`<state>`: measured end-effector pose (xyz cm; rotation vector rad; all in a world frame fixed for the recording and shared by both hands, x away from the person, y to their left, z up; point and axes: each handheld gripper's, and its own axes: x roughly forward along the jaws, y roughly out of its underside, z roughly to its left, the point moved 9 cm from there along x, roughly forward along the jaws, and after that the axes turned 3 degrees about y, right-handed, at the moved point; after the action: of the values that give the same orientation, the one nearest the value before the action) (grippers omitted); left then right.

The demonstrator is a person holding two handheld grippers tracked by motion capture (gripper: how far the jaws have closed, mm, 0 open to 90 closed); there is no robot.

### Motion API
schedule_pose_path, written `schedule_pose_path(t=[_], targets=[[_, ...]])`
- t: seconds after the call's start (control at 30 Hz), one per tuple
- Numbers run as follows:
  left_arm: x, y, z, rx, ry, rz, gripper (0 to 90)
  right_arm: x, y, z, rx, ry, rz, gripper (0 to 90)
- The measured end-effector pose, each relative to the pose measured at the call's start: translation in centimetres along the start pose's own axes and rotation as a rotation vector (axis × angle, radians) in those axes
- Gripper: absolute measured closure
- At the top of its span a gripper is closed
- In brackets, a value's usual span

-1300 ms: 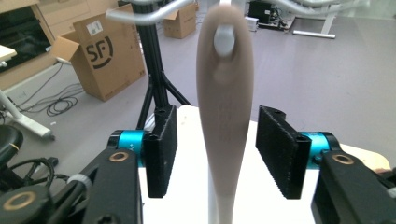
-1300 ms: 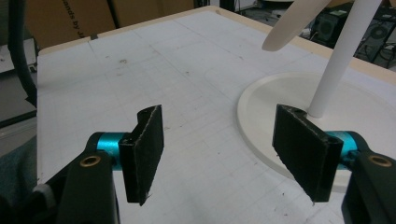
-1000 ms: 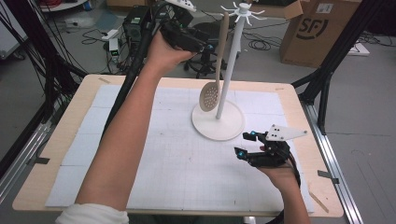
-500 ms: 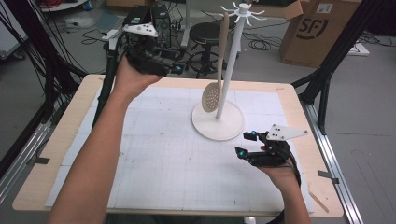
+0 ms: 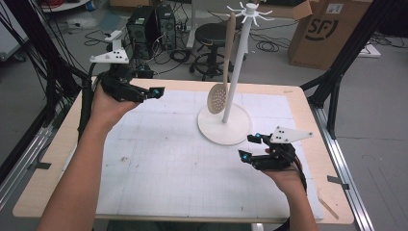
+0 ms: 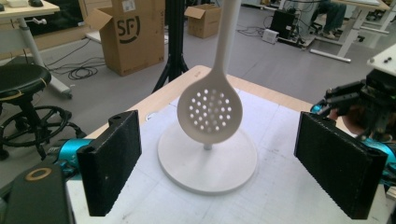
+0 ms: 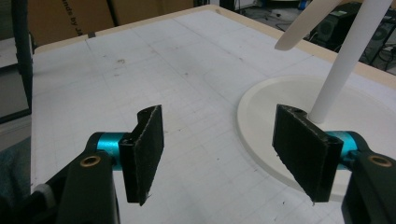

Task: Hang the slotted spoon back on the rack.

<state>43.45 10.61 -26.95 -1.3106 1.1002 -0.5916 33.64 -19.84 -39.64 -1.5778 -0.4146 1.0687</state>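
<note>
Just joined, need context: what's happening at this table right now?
A person works with a hand-held gripper in each hand. A slotted spoon hangs from a hook on the white utensil stand. The left hand-held gripper is away from the spoon at the table's far left; its jaws have just been opening, with nothing between them. The right hand-held gripper waits open and empty beside the stand's base.

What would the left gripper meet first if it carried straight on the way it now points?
Probably the slotted spoon hanging on the white stand: its bowl sits centred between the open fingers of the left gripper, ahead of the pole. Depth is uncertain.
</note>
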Motion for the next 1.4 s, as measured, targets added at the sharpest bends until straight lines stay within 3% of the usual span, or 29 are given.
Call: schedule_pose_path(t=[0.13,0.23,0.4,0.6,0.83,0.87,0.97,1.17,1.4], targets=[[-0.8,1.2,-0.5,-0.002,0.012,-0.017,13.2,-0.1,-0.3,0.0,-0.014,0.005,-0.012,33.1],[-1.4,2.4,-1.3,0.019,0.024,-0.020,12.0,0.0,-0.3,0.0,-0.012,0.002,-0.005,33.1],[-2.5,5.4,-2.6,0.043,0.027,-0.047,8.0,-0.1,-0.4,-0.1,-0.005,0.006,-0.014,33.1],[-3.3,9.2,-3.2,0.037,0.015,-0.021,6.9,-0.4,-0.9,0.3,0.000,-0.016,-0.038,33.1],[-4.3,12.1,-4.1,0.045,0.003,-0.022,5.0,-0.1,-0.7,0.2,0.003,-0.016,-0.024,33.1],[-4.4,12.4,-4.3,0.047,0.003,-0.029,5.0,0.0,-0.6,0.2,0.002,-0.017,-0.024,33.1],[-4.6,13.1,-4.2,0.041,-0.019,0.018,2.8,0.0,-0.6,0.2,0.009,-0.020,-0.023,33.1],[-5.0,14.8,-4.5,0.013,-0.012,0.033,1.7,0.1,-0.4,0.0,0.006,-0.015,-0.016,33.1],[-4.8,15.6,-4.0,0.023,-0.031,0.051,1.7,0.9,0.6,-0.2,0.021,-0.011,0.012,32.0]])
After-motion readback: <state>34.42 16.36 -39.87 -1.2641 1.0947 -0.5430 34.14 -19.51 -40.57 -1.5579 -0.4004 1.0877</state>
